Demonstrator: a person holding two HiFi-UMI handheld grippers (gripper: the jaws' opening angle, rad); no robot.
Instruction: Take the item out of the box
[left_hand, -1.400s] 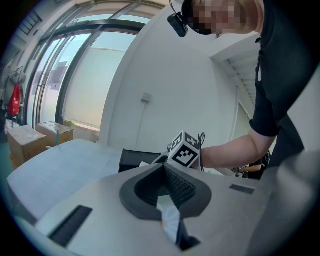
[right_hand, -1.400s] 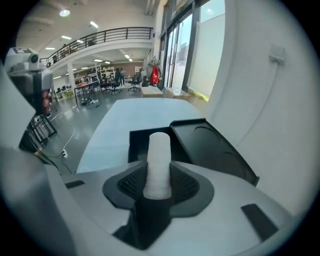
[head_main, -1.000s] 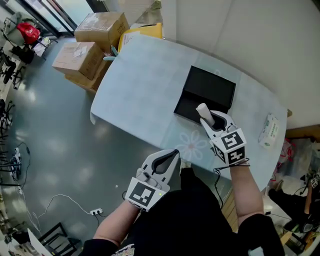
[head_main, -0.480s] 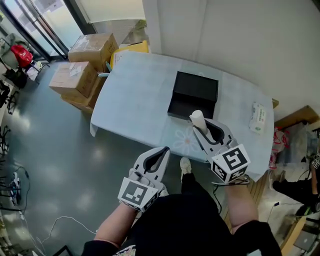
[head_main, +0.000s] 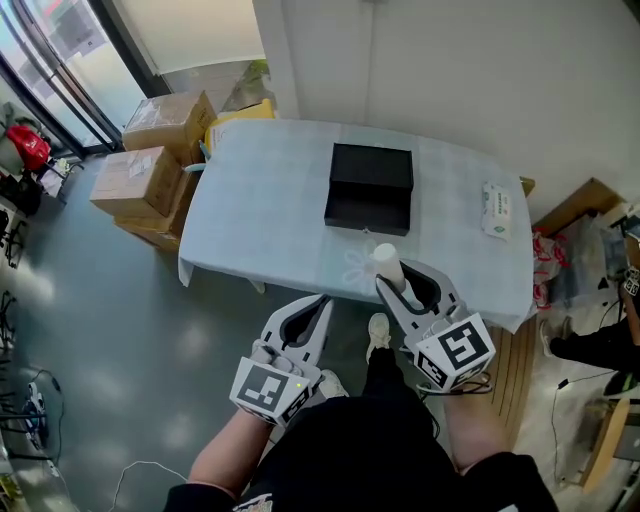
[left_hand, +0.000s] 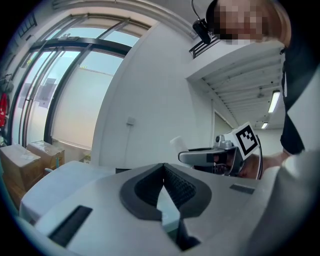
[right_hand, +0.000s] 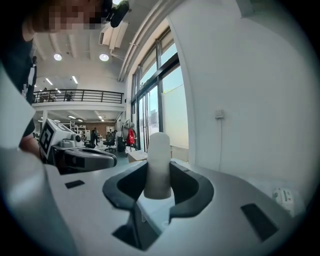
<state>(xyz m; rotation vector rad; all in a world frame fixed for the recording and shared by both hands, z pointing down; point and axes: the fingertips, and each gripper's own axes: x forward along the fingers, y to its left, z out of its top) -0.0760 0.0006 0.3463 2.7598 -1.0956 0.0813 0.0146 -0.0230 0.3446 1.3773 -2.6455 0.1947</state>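
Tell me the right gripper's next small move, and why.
Probably carry the white cylinder forward and set it on the table beside the open black box. The right gripper grips it, out of the box, near the table's front edge.

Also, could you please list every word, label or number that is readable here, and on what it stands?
No text can be read.
Packet on the table: greenish print, too small.
Cardboard boxes: white labels, too blurred.
Marker cube on the right gripper: pattern only, no letters.

Matt white cylinder, matt black box, pale cloth cover, cardboard cartons, glossy floor
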